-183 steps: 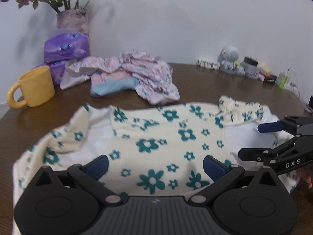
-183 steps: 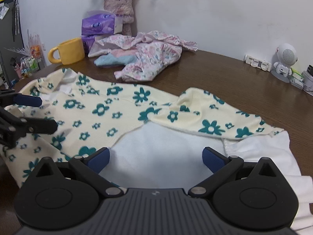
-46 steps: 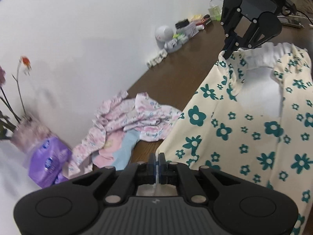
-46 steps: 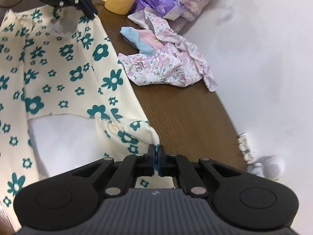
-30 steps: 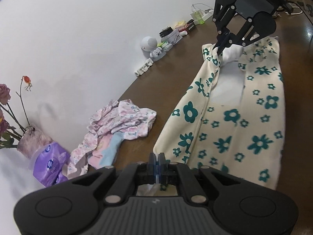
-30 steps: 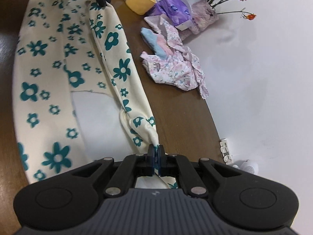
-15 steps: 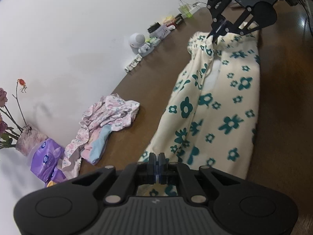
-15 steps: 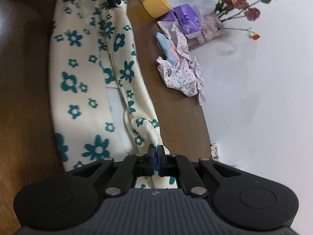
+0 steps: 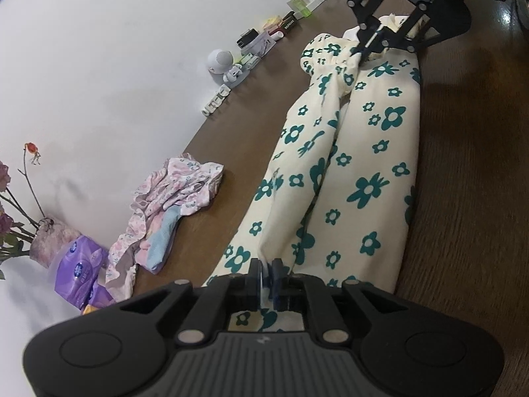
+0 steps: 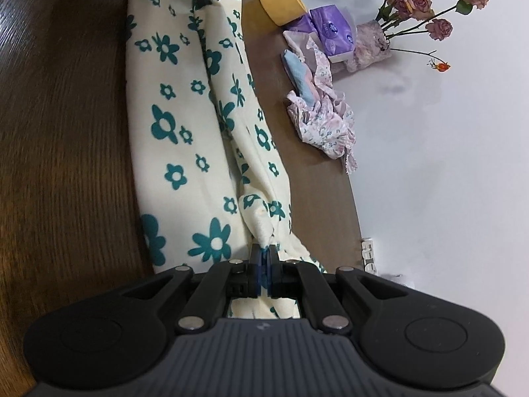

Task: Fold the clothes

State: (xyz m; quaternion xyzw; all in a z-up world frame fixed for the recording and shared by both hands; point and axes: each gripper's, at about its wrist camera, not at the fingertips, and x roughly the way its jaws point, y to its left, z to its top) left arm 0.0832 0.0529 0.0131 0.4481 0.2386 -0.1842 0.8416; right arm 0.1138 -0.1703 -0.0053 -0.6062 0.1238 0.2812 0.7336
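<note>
the left tool (image 9: 267,273) and right tool (image 10: 264,266) are each clenched on an end of the top (image 9: 350,178), which lies stretched along the surface (image 9: 469,198) between them, its far half doubled over toward the near edge. this looks like the first lengthwise fold being laid down. next, lower both ends evenly, let go, and smooth the ridge along the middle.

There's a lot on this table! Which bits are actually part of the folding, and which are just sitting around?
Part of the job:
- floral garment
- left gripper and right gripper, each shut on it

Just lying about:
- pink clothes pile, maybe next
- yellow mug
- tissue packs
- flower vase
- astronaut figure
</note>
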